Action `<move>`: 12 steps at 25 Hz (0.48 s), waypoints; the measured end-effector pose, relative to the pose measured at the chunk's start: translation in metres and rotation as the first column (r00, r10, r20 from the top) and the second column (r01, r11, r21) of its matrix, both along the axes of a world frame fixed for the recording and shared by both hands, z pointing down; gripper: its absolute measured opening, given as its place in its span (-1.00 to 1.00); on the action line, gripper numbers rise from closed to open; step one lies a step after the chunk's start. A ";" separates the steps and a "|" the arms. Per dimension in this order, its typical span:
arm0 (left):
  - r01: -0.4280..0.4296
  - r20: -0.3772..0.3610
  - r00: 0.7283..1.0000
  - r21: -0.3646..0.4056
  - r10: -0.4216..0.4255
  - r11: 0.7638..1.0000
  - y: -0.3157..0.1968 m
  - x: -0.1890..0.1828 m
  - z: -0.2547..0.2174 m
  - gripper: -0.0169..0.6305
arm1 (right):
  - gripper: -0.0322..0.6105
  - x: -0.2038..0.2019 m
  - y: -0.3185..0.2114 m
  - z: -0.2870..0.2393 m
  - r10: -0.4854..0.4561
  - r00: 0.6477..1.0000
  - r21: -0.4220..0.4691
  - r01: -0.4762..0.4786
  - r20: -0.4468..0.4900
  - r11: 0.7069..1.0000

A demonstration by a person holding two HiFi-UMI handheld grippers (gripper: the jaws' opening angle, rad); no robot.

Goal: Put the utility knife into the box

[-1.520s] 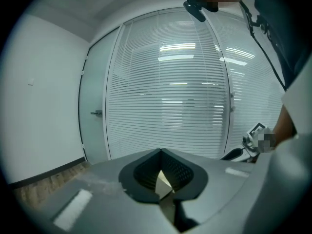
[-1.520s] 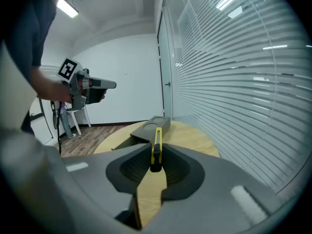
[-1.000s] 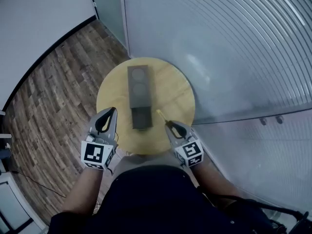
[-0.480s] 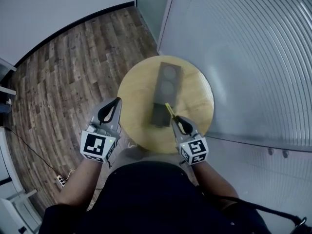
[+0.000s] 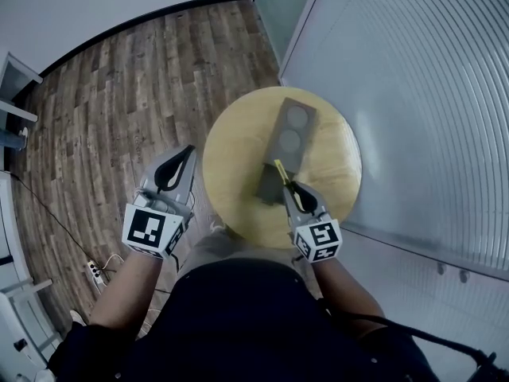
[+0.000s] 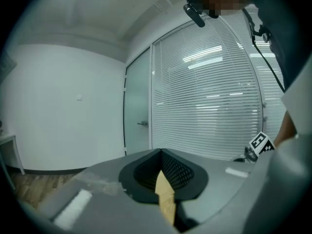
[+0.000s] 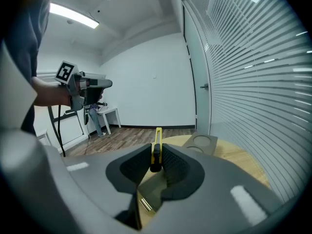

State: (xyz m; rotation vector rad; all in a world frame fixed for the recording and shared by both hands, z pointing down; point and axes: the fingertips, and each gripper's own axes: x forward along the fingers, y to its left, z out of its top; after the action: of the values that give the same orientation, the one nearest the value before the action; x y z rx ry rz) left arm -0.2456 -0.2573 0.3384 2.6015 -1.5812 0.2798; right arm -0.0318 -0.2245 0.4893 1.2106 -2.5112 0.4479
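Right tool [image 5: 291,190] pinching yellow utility knife [image 5: 280,169] by its rear, body sticking out fwd, prob. so it can go lengthwise into grey box [image 5: 290,130] on round tabletop [image 5: 231,173]. Knife hangs over box's near, open end, not yet in. Left tool [image 5: 187,153] pressed together, empty, off tabletop's left edge, clear of work.

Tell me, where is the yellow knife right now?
In the head view the utility knife sits right of centre, clamped in the right tool, over the round table, by the dark box.
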 end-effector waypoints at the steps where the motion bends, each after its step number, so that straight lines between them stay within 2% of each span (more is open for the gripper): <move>1: 0.006 -0.002 1.000 -0.005 -0.006 1.000 -0.001 0.000 0.001 -0.93 | -0.68 0.000 -0.002 0.000 -0.005 1.000 0.000 0.005 -0.002 1.000; 6: 0.008 -0.013 1.000 -0.046 -0.008 0.999 -0.007 0.007 0.011 -0.93 | -0.68 -0.001 -0.019 0.000 -0.009 1.000 -0.010 0.009 -0.005 1.000; 12: 0.003 -0.008 1.000 -0.079 -0.004 0.997 0.002 0.020 0.044 -0.93 | -0.68 0.002 -0.005 0.031 -0.023 1.000 -0.037 0.023 -0.002 0.999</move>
State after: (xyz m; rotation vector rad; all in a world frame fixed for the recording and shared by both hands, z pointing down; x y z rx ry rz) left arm -0.2252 -0.2555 0.3824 2.5375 -1.5391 0.3235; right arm -0.0297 -0.2298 0.5201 1.1664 -2.5008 0.4850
